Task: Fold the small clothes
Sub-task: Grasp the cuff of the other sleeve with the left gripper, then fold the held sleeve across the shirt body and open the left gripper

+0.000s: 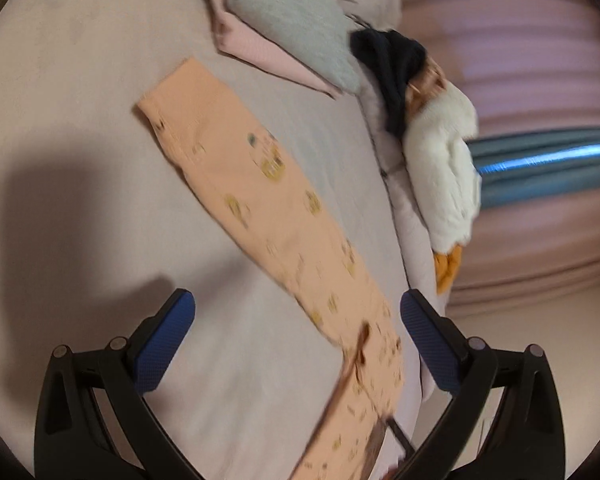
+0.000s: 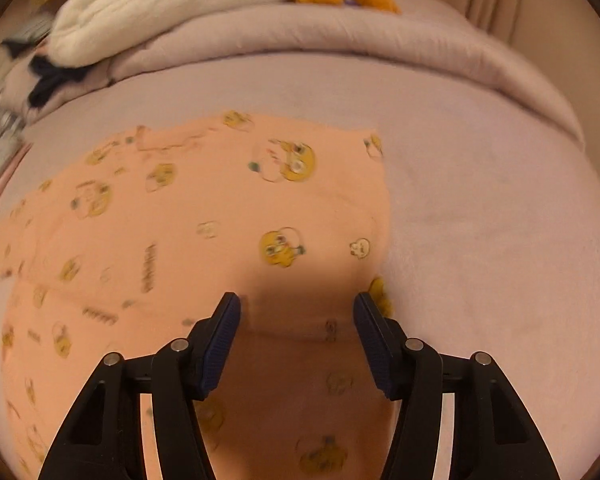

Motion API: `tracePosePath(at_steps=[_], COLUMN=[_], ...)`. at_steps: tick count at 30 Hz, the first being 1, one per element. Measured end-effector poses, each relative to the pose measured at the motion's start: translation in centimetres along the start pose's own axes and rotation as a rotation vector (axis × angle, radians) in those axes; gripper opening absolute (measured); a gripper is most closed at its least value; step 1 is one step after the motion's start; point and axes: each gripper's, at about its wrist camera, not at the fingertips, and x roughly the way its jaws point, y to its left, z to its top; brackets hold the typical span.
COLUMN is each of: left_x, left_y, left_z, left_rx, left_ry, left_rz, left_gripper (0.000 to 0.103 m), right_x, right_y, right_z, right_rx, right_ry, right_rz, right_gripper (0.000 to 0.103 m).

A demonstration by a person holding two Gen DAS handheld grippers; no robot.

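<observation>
A small peach garment printed with yellow cartoon figures lies flat on the pale pink bed. In the left wrist view it runs as a long strip from upper left to lower right. My left gripper is open above its lower part and holds nothing. In the right wrist view the same peach garment spreads wide over the bed. My right gripper is open just above the garment near its right edge, casting a shadow on it. Both views are motion-blurred.
A folded pink and grey cloth pile lies at the far side. A white plush duck with orange feet and a dark garment rest on the rolled duvet. The bed's edge lies to the right of the left gripper.
</observation>
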Motion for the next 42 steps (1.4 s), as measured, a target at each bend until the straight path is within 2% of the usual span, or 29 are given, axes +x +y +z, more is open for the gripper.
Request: tracePosePath(at_steps=[3,7,11,14,17,19,20,21,22,26,29,36,42], left_x=[0.8,1.1,0.7,1.5,2.2,2.7,2.9,3.2,3.4,3.0,2.7,2.2,4.7], left_y=[0.9,2.8,3.5,3.3,3.2,3.3,3.6,3.8,4.1,3.9,1.7,-7.8,-16.5], left_z=[1.3,2.7,4.8,6.4,7.7,8.0,8.0,8.1,8.0,7.8,7.1,3.3,-3.6], left_rx=[-0.034,-0.114,-0.142,-0.148,-0.154,-0.161,-0.156,-0.154,-0.155,-0.138,-0.066,0.189,0.409], left_ry=[-0.047,-0.122,-0.179,-0.181,-0.191,-0.185,-0.177,-0.162,-0.156,-0.166,-0.142,-0.088,0.038], left_rz=[0.007,-0.053,-0.063,-0.032,0.019,0.070,0.098,0.133,0.146,0.160,0.167,0.063,-0.032], left_gripper=[0.102,0.102,0.102,0.099,0.081,0.047,0.036,0.015,0.006,0.007,0.005,0.005,0.005], right_x=[-1.7,-2.8,-3.4,-4.3,-4.5,-4.6,-4.7,-4.7,-4.7,-4.7,-4.9,-5.1,-5.5], right_y=[0.9,0.9,0.7,0.4,-0.5,-0.4,-0.4,-0.4,-0.4,-0.5,-0.7,-1.7,-2.4], right_z=[-0.7,-2.9,-4.2,-4.8,-5.2,-5.7,-6.0,-6.1,-6.1,-6.5,-6.8,-7.5,-8.0], right_rx=[-0.008,0.045,0.058,0.064,0.090,0.097,0.098,0.099,0.101,0.109,0.118,0.159,0.189], right_ry=[-0.039,-0.043,-0.041,-0.034,-0.025,-0.018,-0.017,-0.015,-0.012,-0.004,-0.008,-0.003,-0.014], right_rz=[0.071,0.147,0.159,0.147,0.139,0.137,0.137,0.139,0.141,0.144,0.150,0.181,0.240], right_gripper=[0.059,0.059,0.059,0.059,0.059,0.059,0.059,0.059,0.059,0.059,0.059,0.059,0.059])
